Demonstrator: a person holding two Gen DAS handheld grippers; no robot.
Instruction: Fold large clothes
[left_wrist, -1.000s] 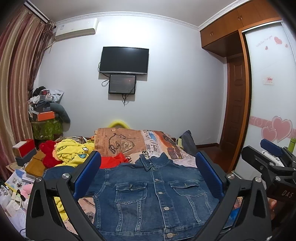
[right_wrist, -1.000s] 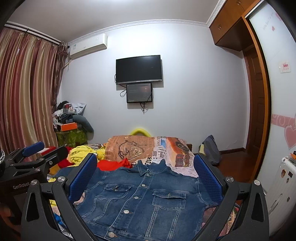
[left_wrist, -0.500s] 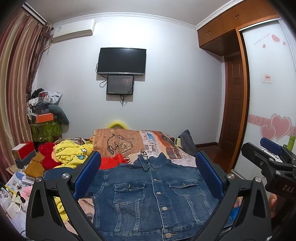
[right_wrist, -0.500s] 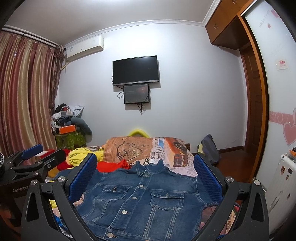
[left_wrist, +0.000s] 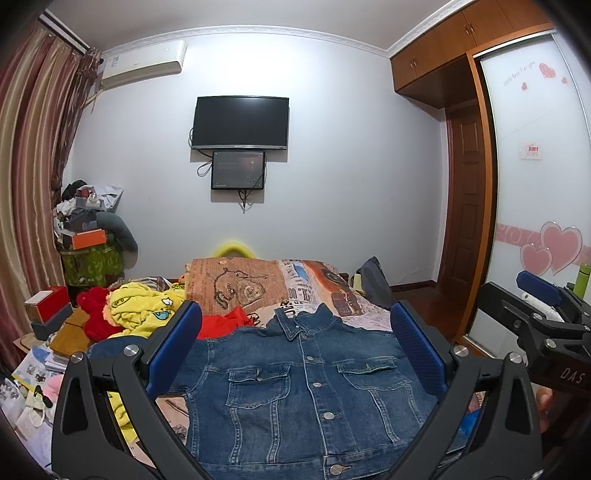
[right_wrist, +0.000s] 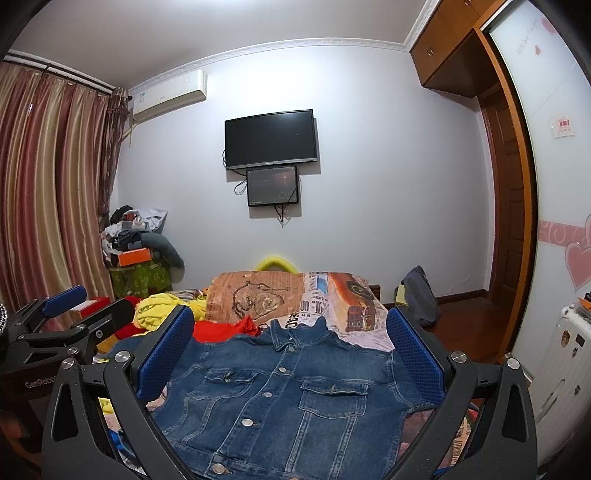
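A blue denim jacket (left_wrist: 306, 387) lies flat and buttoned on the bed (left_wrist: 314, 288), front up, with its collar at the far end. My left gripper (left_wrist: 295, 343) hovers open above the jacket's near half, its blue pads wide apart with nothing between them. My right gripper (right_wrist: 290, 350) is open the same way over the jacket (right_wrist: 280, 387), a little to the right. Each wrist view catches the other tool at its edge: the right gripper (left_wrist: 517, 302) and the left gripper (right_wrist: 85, 310). The sleeves are mostly hidden behind the fingers.
A yellow garment (left_wrist: 140, 306) and a red one (left_wrist: 225, 321) lie heaped on the bed's far left. Boxes and papers (left_wrist: 44, 362) crowd the left side. A dark bag (left_wrist: 373, 280) sits by the far right corner, and a white suitcase (right_wrist: 565, 354) stands near the wardrobe.
Both views have drifted only slightly. The jacket lies as before and both grippers stay open above it.
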